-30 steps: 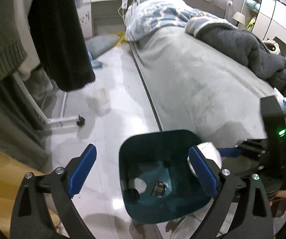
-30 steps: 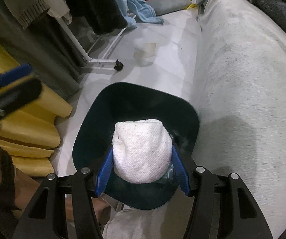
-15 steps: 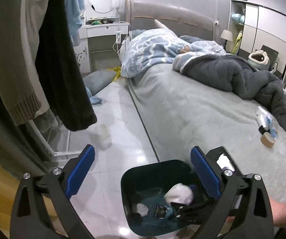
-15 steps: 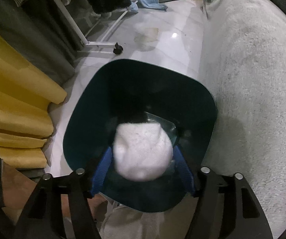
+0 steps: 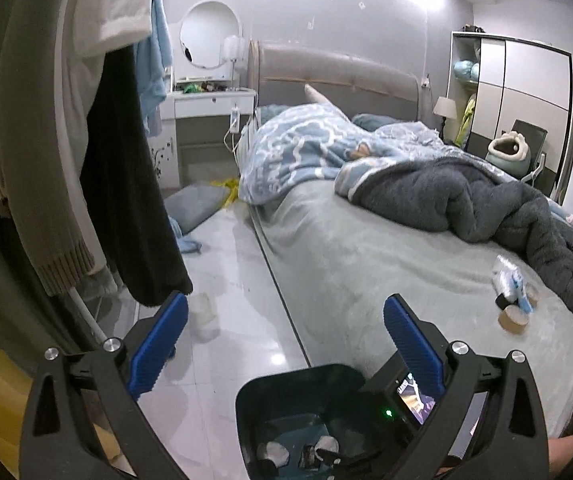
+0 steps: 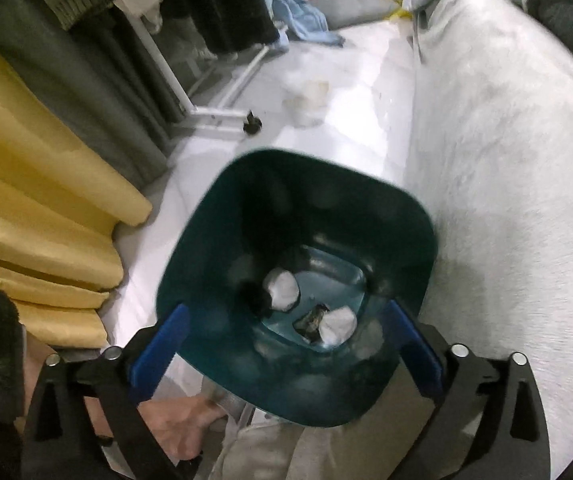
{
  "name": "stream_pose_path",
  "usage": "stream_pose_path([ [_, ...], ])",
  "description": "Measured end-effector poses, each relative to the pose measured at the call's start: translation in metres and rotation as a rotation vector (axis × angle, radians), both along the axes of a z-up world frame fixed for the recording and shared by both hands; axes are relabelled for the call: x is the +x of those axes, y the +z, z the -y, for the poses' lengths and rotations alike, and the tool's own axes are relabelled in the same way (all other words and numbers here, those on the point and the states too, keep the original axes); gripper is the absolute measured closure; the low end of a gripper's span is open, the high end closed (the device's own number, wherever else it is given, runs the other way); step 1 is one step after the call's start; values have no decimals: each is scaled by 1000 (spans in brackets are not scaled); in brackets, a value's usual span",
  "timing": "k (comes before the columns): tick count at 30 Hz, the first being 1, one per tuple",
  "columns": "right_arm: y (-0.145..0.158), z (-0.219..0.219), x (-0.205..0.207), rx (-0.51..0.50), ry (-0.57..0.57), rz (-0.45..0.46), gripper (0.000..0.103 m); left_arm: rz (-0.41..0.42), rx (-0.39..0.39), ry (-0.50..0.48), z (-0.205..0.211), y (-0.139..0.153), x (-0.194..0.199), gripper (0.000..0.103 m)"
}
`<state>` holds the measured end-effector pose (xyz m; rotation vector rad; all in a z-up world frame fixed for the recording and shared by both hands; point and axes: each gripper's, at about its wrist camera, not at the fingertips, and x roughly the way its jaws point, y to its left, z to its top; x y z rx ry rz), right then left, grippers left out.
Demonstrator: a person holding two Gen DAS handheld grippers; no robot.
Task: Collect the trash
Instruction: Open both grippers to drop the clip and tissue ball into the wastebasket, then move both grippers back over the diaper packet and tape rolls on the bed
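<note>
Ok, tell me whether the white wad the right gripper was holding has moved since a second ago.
Yes. The white wad has dropped from between the pads to the bottom of the teal bin; the right gripper jaws have just been opening and stand empty.

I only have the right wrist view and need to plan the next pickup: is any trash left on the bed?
Observer: Yes, a crumpled plastic wrapper lies on the grey bedsheet, beside the dark blanket.
Operator: Anything next to it?
Observer: A brown cardboard roll and a small black item, close together.
Operator: Is the left gripper free?
Observer: The left gripper is open; its jaws have just been opening, with nothing between them.
</note>
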<state>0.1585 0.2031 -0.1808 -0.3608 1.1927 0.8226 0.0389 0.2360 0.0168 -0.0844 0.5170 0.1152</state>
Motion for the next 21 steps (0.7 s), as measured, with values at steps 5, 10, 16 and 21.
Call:
stream_pose_path([
  [5,36,14,2,55,-25,86,3,26,2,-4,7,10,-1,3],
  [10,67,41,8,99,-63,178,3,33,-24,-23,16,14,3,3],
  [16,104,84,14,154,-104,276,3,61,-21,-39,35,25,6,3],
  [21,120,115,17,174,-133,314,3,65,-32,-62,51,29,14,3],
])
